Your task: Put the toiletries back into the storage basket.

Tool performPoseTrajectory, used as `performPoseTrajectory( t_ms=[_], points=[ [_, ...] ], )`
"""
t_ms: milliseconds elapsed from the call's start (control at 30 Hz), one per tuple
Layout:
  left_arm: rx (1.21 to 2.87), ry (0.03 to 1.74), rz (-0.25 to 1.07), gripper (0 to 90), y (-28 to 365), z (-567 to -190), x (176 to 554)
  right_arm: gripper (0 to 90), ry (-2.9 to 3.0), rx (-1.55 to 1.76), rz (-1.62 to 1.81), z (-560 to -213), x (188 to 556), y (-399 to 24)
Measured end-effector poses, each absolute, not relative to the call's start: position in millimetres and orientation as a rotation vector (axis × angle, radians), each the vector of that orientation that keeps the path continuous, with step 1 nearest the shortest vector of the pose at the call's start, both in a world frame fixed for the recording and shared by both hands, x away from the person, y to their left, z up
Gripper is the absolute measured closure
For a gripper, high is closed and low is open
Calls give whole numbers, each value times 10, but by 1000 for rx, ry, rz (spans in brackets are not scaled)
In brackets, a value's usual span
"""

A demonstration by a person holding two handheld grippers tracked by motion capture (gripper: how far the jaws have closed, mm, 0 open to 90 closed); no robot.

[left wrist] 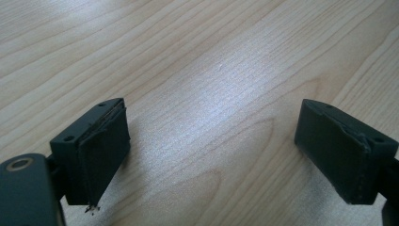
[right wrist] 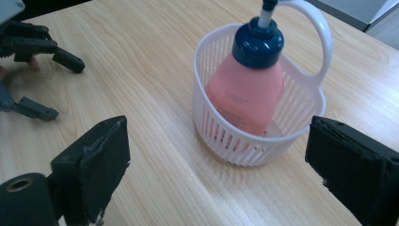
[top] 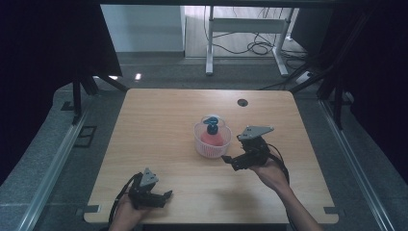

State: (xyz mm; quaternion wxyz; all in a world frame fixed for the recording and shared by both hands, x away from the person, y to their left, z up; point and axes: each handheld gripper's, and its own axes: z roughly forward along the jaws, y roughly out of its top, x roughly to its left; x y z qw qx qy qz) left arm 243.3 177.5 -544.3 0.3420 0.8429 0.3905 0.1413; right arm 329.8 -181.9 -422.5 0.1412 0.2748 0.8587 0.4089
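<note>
While both the left gripper (top: pixel 166 196) and right gripper (top: pixel 230 161) gape empty, the pink bottle's (right wrist: pixel 247 96) label stays unreadable.

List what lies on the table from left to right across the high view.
left gripper → white basket holding the pink pump bottle → right gripper

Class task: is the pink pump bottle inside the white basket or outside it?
Inside. The pink bottle stands within the white basket, whose slatted wall surrounds its lower body.
</note>
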Motion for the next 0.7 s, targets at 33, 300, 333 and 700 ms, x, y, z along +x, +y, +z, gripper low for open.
performPoseTrajectory(
  t_ms=[33,300,333,700],
  points=[
    [2192,1016,367,104,1775,-5443,2433,58,2479,793,1181,-4225,3298,-1819],
    [2190,1016,368,104,1774,-5444,2432,25,2472,824,1154,-4341,3215,-1959],
    [2190,1016,368,104,1774,-5444,2432,25,2471,826,1153,-4354,3207,-1980],
    [2194,1015,367,104,1776,-5442,2432,25,2452,871,1129,-4474,3128,-2178]
  ],
)
